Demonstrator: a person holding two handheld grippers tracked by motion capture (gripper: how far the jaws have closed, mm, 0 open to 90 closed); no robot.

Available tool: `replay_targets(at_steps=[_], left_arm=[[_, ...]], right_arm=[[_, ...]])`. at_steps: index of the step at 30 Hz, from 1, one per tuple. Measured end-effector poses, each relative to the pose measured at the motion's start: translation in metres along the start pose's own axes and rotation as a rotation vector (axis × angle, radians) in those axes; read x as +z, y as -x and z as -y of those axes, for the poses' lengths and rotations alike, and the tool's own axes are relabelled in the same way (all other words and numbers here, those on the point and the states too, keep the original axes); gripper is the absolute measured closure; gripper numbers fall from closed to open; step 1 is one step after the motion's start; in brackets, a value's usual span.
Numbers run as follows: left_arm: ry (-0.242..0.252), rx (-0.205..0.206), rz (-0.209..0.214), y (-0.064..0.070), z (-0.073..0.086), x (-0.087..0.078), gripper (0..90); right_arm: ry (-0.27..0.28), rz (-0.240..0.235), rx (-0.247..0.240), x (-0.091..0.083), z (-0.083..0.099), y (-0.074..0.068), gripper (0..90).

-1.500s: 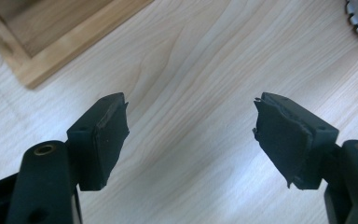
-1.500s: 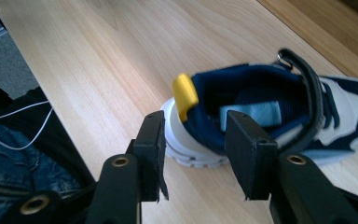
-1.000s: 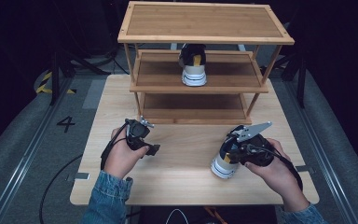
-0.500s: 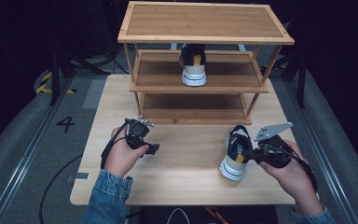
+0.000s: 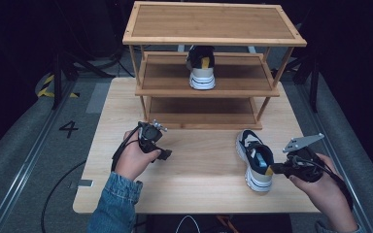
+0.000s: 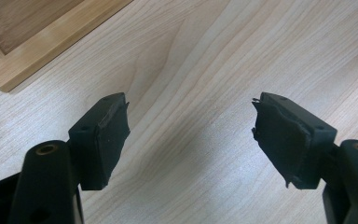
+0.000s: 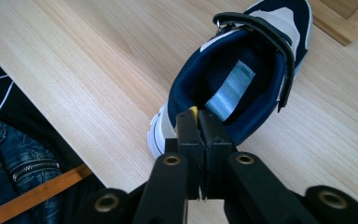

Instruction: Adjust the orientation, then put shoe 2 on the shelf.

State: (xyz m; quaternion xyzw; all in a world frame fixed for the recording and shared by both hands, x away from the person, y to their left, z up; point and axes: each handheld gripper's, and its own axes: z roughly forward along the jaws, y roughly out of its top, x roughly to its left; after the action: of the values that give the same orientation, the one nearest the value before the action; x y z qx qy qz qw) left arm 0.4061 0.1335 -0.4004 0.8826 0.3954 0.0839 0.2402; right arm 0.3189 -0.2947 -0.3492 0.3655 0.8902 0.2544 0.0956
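Right tool (image 7: 198,122) pinches shoe (image 7: 242,70) heel.

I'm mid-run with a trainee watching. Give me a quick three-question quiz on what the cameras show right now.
1. True or false: the right gripper is shut on the heel of the shoe on the table.
2. On which level of the rack does the other shoe stand: A top, B middle, C bottom?
3. How do the left gripper's jaws stand, and what is between them?

Key
1. True; the jaws pinch the heel's rim.
2. B.
3. Wide apart, with bare table between them.
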Motion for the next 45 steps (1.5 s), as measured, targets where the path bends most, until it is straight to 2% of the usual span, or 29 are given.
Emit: replay_targets(at_steps=[1,3,5,8,11,15,19,20,22,24,28,31,32,40,45], left_arm=[[-0.007,-0.005,0.003,0.0,0.0,0.0,26.5],[-0.005,-0.008,0.004,-0.002,0.002,0.001,26.5],[-0.016,-0.022,0.002,-0.005,0.004,0.004,26.4],[-0.036,-0.035,-0.002,-0.008,0.009,0.007,26.2],[-0.048,-0.048,-0.01,-0.011,0.013,0.008,25.9],[-0.057,-0.052,-0.014,-0.013,0.016,0.01,25.6],[-0.065,-0.053,-0.018,-0.014,0.019,0.011,25.6],[-0.066,-0.051,-0.018,-0.014,0.019,0.012,25.6],[-0.067,-0.052,-0.016,-0.014,0.02,0.013,25.6],[-0.073,-0.054,-0.012,-0.014,0.021,0.013,25.6],[-0.077,-0.061,-0.015,-0.014,0.023,0.014,25.6],[-0.075,-0.059,-0.013,-0.015,0.024,0.014,25.6],[-0.073,-0.061,-0.012,-0.015,0.024,0.013,25.6],[-0.068,-0.066,-0.011,-0.018,0.026,0.013,25.6],[-0.06,-0.072,-0.008,-0.021,0.027,0.011,25.6]], right_arm=[[0.026,-0.004,0.006,-0.001,-0.001,0.0,74.6],[0.057,-0.01,0.02,-0.004,-0.003,0.0,68.5],[0.059,0.002,0.019,-0.003,-0.006,-0.001,60.6],[0.021,-0.001,0.006,0.008,-0.009,0.0,54.4],[-0.031,0.002,0.017,0.024,-0.012,0.001,49.1],[-0.124,-0.002,0.009,0.046,-0.018,0.0,42.2],[-0.196,0.01,-0.004,0.065,-0.02,-0.003,46.4],[-0.221,0.007,-0.012,0.071,-0.021,-0.005,49.9],[-0.247,-0.013,-0.023,0.079,-0.021,-0.007,51.2],[-0.264,0.014,-0.034,0.082,-0.022,-0.009,54.6],[-0.261,-0.037,-0.022,0.081,-0.021,-0.005,62.3],[-0.232,-0.097,-0.015,0.079,-0.02,-0.004,70.2],[-0.226,-0.109,-0.013,0.078,-0.02,-0.005,70.2],[-0.23,-0.115,-0.011,0.077,-0.021,-0.004,71.5],[-0.205,-0.121,-0.022,0.067,-0.024,-0.005,71.5]])
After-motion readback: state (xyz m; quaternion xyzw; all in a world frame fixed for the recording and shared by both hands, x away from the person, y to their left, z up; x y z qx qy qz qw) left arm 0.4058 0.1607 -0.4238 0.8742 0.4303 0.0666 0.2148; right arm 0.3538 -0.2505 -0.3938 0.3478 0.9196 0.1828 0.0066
